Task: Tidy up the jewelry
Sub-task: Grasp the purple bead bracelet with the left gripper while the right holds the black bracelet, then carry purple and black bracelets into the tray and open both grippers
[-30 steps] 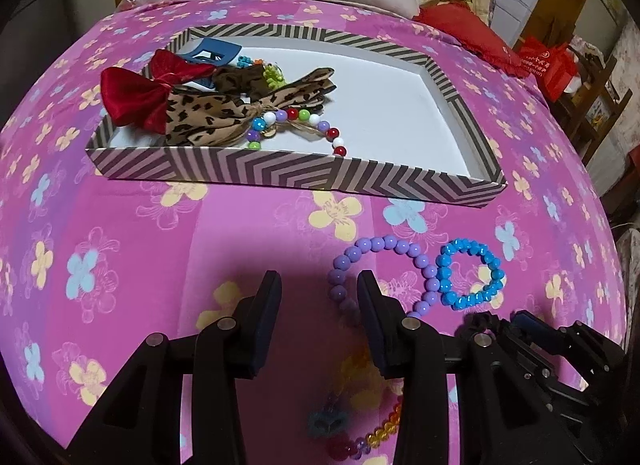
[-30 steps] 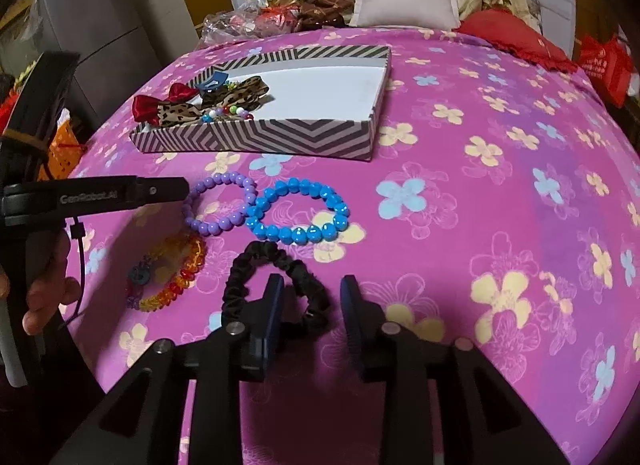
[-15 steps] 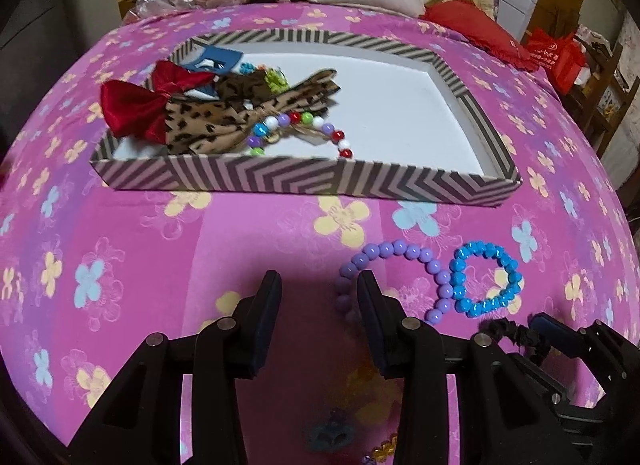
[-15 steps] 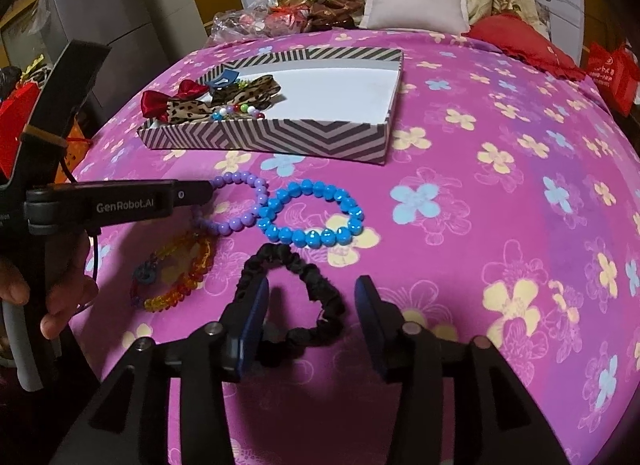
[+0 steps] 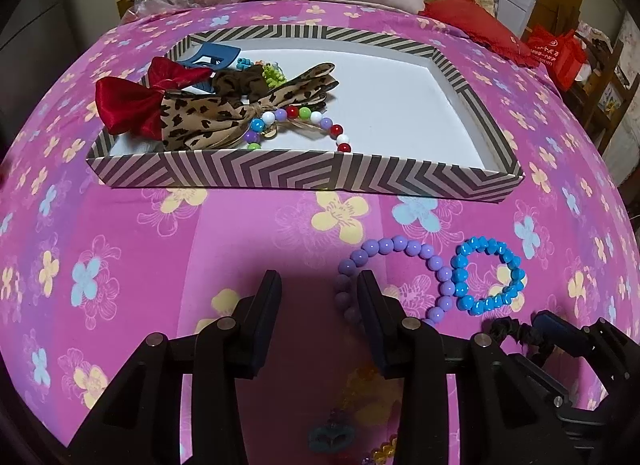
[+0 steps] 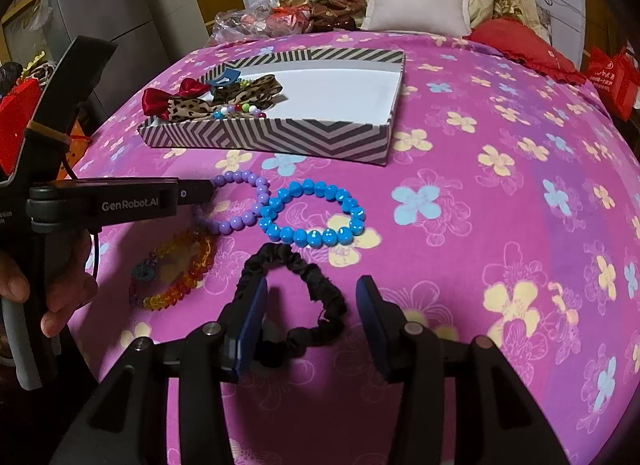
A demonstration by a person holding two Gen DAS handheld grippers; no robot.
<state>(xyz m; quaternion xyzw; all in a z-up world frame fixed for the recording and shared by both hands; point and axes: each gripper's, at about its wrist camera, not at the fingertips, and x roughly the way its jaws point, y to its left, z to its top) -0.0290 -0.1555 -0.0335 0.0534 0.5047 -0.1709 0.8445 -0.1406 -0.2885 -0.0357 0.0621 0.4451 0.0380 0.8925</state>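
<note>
Only the right wrist view shows the whole black scrunchie [image 6: 296,297], lying between the parted fingers of the right gripper [image 6: 310,321]; the left gripper [image 5: 316,313] gapes, holding nothing.

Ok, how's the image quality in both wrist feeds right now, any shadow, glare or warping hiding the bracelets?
Left wrist view: heavy fisheye bowing; the left gripper shadows the purple bracelet and leaves the orange bracelet dim. Right wrist view: same warping, black corners, small highlights on the blue bracelet, black scrunchie sharp between the open right gripper fingers.
</note>
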